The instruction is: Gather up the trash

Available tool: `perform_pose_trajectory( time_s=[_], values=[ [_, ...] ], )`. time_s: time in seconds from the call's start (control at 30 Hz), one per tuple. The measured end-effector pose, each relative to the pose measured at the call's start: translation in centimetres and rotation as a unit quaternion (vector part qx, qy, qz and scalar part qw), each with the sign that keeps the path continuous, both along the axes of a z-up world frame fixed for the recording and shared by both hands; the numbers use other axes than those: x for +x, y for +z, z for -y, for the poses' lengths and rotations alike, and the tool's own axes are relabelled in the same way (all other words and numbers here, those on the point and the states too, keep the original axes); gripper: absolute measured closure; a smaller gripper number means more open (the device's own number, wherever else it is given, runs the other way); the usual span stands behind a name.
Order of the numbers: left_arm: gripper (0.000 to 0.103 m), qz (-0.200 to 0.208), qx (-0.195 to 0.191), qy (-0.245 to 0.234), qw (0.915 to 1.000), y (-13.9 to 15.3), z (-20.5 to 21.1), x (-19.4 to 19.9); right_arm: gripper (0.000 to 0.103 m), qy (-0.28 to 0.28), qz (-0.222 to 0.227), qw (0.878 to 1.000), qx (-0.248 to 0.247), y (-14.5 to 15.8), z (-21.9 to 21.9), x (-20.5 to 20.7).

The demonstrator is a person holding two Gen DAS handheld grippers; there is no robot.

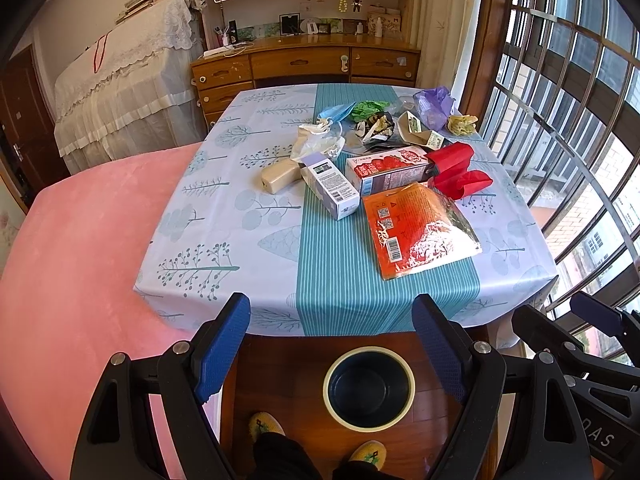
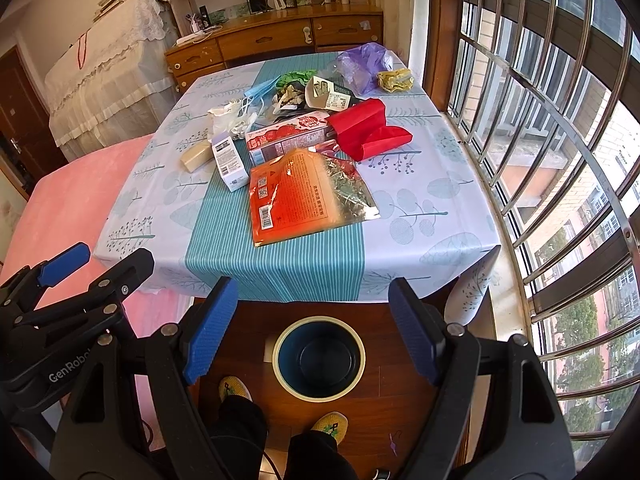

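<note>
while both grippers hang wide open and empty above floor, left gripper [image 1: 331, 344] and right gripper [image 2: 314, 326] frame bin [image 2: 319, 358] below table edge. nothing collected yet by look of bin. judgement: start with nearest piece, orange foil pouch [image 2: 298, 196]; pinch free corner, lift flat, carry back over bin before letting go. trash all on table [image 2: 276, 272]: one orange pouch, two cartons, white carton [image 2: 229, 162] and red-printed carton [image 2: 288, 138], one red paper [image 2: 366, 128], one purple bag [image 2: 362, 62], one blue mask [image 2: 260, 88]; small scraps behind too jumbled to count.
</note>
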State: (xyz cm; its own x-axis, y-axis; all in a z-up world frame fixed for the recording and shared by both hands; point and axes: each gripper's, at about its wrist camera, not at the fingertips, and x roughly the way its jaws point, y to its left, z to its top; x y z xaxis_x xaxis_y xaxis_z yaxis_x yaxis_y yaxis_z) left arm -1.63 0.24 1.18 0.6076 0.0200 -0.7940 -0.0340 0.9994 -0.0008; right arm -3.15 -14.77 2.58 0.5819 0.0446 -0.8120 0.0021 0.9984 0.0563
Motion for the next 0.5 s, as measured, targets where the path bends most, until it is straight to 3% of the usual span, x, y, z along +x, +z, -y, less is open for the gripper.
perform_pose_trajectory(
  time_s=[0.5],
  values=[
    [0.018,0.002,0.007,0.006,1.0,0.84,-0.7,-0.35,0.027,-0.001,0.013,1.0,0.01,0.51,-0.19,0.49]
  ],
)
